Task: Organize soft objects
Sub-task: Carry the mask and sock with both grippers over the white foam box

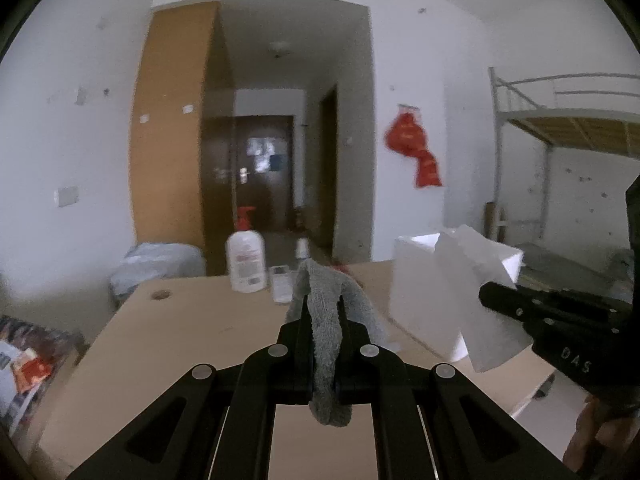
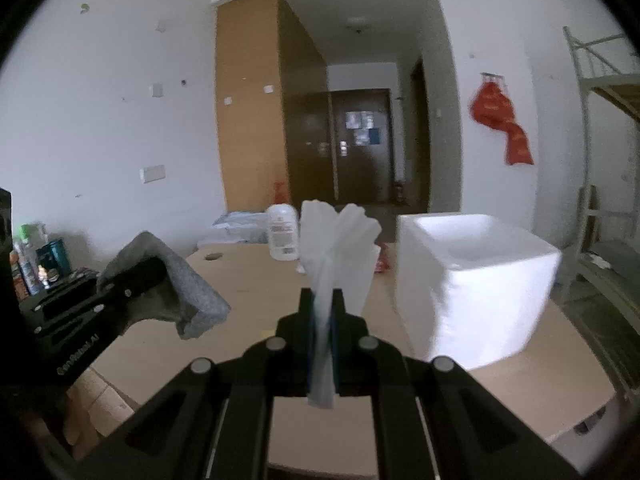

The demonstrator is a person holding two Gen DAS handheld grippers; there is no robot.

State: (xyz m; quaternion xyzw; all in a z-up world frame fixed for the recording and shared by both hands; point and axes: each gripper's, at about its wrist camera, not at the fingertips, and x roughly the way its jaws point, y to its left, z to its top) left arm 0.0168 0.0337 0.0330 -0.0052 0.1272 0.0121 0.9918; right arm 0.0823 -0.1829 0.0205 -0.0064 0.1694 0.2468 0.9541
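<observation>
Above the counter point(image 1: 180, 320), both grippers are raised and each is loaded. The left gripper point(image 1: 323, 312) has its fingers clenched on a grey towel point(image 1: 326, 320), which stands up between them and droops off to the right; from the right wrist view the same towel point(image 2: 192, 292) hangs in a loose fold clear of the wood. The right gripper point(image 2: 322, 312) pinches a white cloth point(image 2: 336, 248) near its middle, so the free end fans out above the fingers.

Both pieces look light and limp. They will sag, swing and fold wherever they are not held, so a grip near an edge or corner would probably let them drape flatter than these mid-body pinches do. Neither seems fragile or slippery.

A white foam box point(image 2: 472, 280) sits open on the right side of the counter, near the white cloth and likely the place for them, though that is a guess. A pump bottle point(image 1: 245, 258) and a small white item just beside it stand at the far edge, well apart from the box. Nothing blocks the way to the box's opening, though the dangling cloth could snag its rim.
</observation>
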